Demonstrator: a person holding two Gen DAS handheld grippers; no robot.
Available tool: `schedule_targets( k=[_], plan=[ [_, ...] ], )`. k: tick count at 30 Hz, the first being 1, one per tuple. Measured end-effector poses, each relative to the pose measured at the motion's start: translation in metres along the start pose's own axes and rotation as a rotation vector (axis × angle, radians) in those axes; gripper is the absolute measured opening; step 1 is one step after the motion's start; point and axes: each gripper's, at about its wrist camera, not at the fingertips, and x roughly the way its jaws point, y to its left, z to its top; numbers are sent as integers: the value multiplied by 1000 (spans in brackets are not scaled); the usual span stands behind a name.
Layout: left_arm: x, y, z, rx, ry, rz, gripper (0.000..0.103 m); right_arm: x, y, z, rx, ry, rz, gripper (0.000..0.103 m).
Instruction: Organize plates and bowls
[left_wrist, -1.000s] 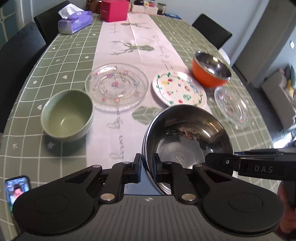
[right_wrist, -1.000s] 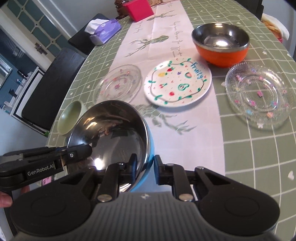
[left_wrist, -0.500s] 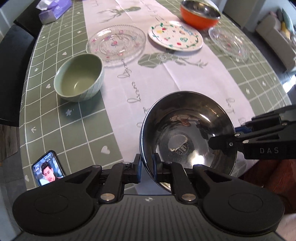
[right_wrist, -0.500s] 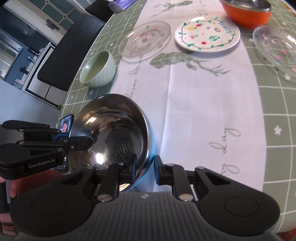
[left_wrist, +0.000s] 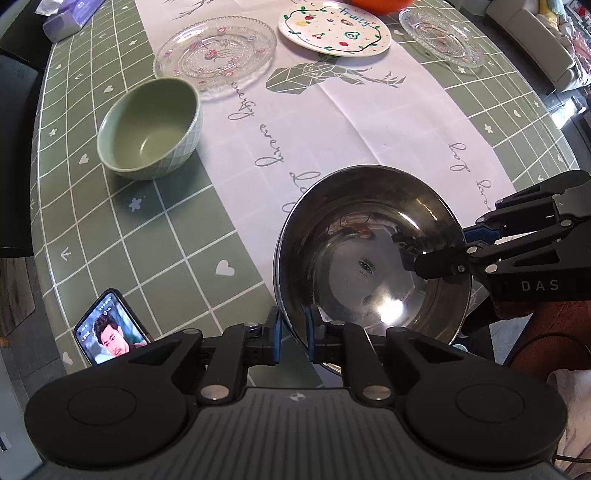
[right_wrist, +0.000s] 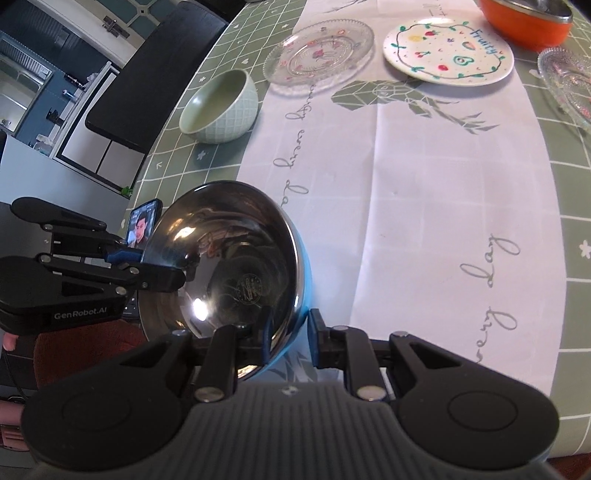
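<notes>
A steel bowl with a blue outside (left_wrist: 369, 251) (right_wrist: 229, 273) hangs over the table's near edge, held from both sides. My left gripper (left_wrist: 293, 338) is shut on its near rim. My right gripper (right_wrist: 290, 341) is shut on the opposite rim; it also shows in the left wrist view (left_wrist: 461, 251). On the table stand a green bowl (left_wrist: 149, 127) (right_wrist: 219, 107), a glass plate (left_wrist: 216, 55) (right_wrist: 319, 51), a white fruit-pattern plate (left_wrist: 334, 27) (right_wrist: 448, 55), a second glass plate (left_wrist: 441, 37) (right_wrist: 567, 83) and an orange bowl (right_wrist: 526, 20).
A phone (left_wrist: 105, 332) (right_wrist: 142, 225) lies lit at the table's near left edge. A tissue pack (left_wrist: 64, 18) sits far left. A black chair (right_wrist: 147, 77) stands at the left side. The white runner (right_wrist: 406, 177) crosses the green checked tablecloth.
Both grippers have pulled the steel bowl back toward the near table edge and lower. The dishes on the table have not moved.
</notes>
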Motion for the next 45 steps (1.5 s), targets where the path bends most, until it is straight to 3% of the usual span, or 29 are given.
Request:
schedule_targets(
  k=[10,12,13,14,17,27,36,45],
  plan=[
    [7,12,0,-21,10,-23,16,1,8,5,-24,-29,-11,24],
    [6,13,0,-17,7,-20,30,-1,10,5,-39,-45,-24,37],
    [5,13,1,-17,4,-18,46,-3,10,5,-45,-54,-31,45],
    [3,15,1,-20,-5,-16,54,-4,10,6,-51,-63,-40,47],
    [-3,19,3,-31,-26,-8,54,-11,7,6,-45,-78,-41,54],
    [-54,6,32,28,-176,34,55,-51,-2,12,-64,-164,-52,58],
    [-106,-37,95,93,-290,36,55,-106,-44,42,-14,-300,-145,58],
    [-123,-83,171,61,-384,-69,56,-147,-95,86,43,-376,-239,62]
  ],
)
